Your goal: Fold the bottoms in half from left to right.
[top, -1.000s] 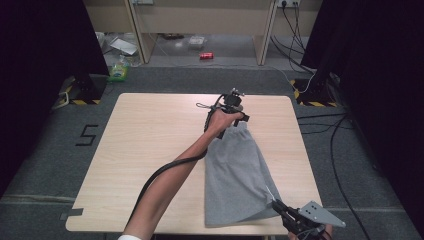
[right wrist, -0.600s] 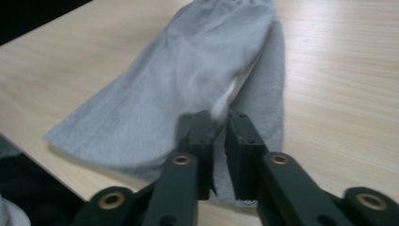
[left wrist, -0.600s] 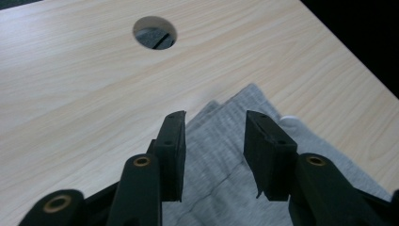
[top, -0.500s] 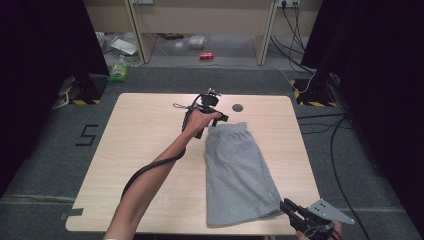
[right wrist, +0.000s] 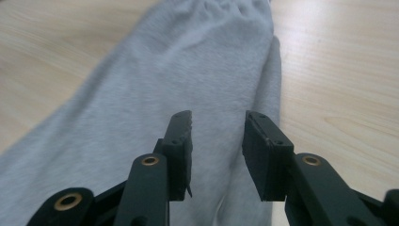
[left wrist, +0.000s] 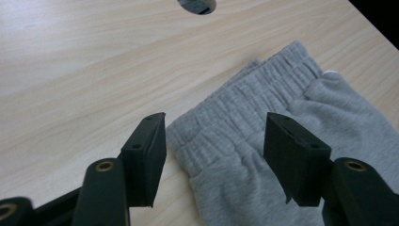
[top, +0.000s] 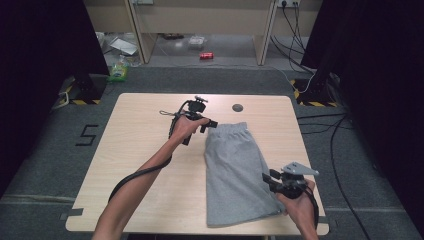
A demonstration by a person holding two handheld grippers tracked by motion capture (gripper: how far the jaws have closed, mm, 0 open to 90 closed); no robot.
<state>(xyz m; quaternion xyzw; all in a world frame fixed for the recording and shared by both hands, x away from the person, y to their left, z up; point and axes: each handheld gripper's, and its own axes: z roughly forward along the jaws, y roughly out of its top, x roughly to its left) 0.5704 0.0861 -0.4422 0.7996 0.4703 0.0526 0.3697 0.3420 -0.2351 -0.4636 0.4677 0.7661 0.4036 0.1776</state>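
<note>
Near edge, lower right of frame: our right gripper (top: 272, 181) over the shorts' (top: 235, 170) hem, jaws just been opening, nothing pinched. Shorts lie flat, centre-right of worktop (top: 145, 150). Farther, w/ left gripper (top: 209, 124) at waistband, jaws spreading, fabric free.

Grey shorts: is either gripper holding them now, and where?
Neither. The left gripper stands open over the waistband of the grey shorts; the right gripper has opened, pads clear.

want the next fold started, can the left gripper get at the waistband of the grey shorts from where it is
Probably yes. The left gripper hangs just over the waistband corner of the grey shorts, its jaws having just opened with nothing gripped between them, and only bare table lies around it. The right gripper is at the far hem.
</note>
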